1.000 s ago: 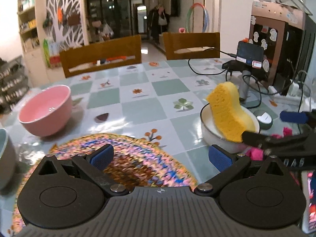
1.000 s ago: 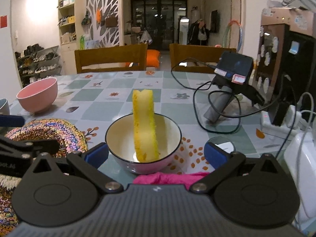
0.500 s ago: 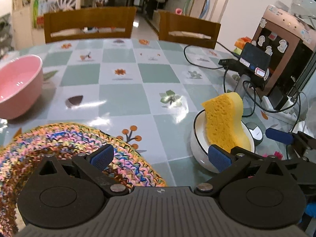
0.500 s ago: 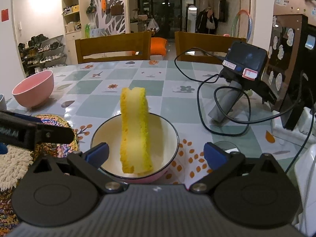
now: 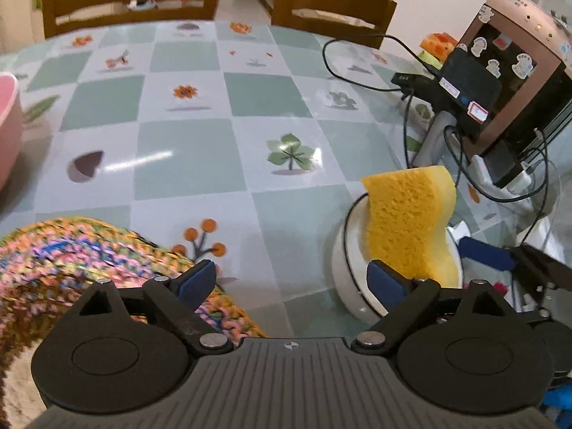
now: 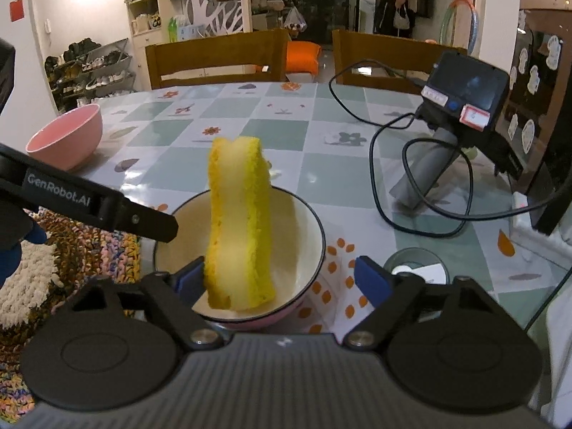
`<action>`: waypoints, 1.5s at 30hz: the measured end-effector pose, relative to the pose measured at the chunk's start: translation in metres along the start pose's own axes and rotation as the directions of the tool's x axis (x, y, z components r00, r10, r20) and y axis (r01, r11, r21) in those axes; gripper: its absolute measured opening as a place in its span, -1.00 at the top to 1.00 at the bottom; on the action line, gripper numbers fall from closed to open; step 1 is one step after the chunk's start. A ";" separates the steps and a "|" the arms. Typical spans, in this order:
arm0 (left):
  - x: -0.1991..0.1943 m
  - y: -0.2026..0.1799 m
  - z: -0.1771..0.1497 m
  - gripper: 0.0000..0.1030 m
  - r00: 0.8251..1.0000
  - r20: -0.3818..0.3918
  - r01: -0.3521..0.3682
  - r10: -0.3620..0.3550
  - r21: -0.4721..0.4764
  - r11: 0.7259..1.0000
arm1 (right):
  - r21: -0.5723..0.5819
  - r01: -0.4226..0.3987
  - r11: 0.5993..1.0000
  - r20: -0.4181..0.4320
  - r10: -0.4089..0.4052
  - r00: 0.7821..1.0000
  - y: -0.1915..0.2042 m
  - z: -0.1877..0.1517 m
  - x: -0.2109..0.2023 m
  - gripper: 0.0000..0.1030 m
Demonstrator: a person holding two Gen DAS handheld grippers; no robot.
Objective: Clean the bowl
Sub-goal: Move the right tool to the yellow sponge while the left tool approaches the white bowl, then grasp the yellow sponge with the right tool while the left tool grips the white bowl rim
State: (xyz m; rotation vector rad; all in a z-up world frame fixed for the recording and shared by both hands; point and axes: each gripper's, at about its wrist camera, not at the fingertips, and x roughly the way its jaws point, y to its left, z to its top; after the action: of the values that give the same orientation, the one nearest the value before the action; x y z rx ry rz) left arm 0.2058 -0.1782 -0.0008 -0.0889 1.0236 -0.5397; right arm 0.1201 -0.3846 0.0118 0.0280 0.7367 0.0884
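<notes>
Both the left gripper (image 5: pixel 291 280) and right gripper (image 6: pixel 280 277), angled downward, have just been closing.

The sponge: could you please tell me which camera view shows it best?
The left wrist view: it shows the sponge's broad porous face, standing on end in the bowl. The right wrist view shows the sponge edge-on, its base partly hidden behind a tong tip.

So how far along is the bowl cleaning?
Barely started. The yellow sponge already stands on edge inside the white bowl. In hand: both grippers, the right gripper and the left gripper, have just been closing but grip nothing, the sponge between the right one's fingers. Left: grasping sponge and bowl, then wiping.
</notes>
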 end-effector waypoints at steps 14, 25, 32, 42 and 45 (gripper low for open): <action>0.028 -0.005 -0.006 -0.11 0.998 -0.016 0.066 -0.066 -0.015 0.998 | 0.048 -0.039 0.998 -0.045 0.041 0.998 -0.002 -0.001 0.018 -0.05; 0.037 -0.012 -0.007 0.36 0.989 -0.008 0.148 -0.149 -0.031 0.988 | 0.057 -0.035 0.998 -0.048 0.038 0.998 -0.004 -0.003 0.023 0.03; 0.039 -0.013 -0.009 0.41 0.986 -0.009 0.164 -0.165 -0.047 0.985 | 0.062 -0.036 0.997 -0.044 0.038 0.998 -0.005 -0.002 0.026 0.08; 0.015 -0.017 -0.012 0.41 0.992 0.042 0.121 -0.121 -0.002 0.993 | 0.056 -0.014 0.998 -0.014 0.015 1.000 0.005 -0.001 0.016 0.20; 0.002 -0.013 -0.014 0.41 0.991 0.060 0.124 -0.123 -0.008 0.992 | 0.045 -0.010 0.999 0.010 0.009 1.000 0.013 0.001 0.006 0.20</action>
State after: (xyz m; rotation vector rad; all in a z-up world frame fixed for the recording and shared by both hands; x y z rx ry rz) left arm 0.1898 -0.1881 -0.0052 -0.1793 0.9672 -0.6402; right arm 0.1243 -0.3707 0.0086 0.0751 0.7291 0.0804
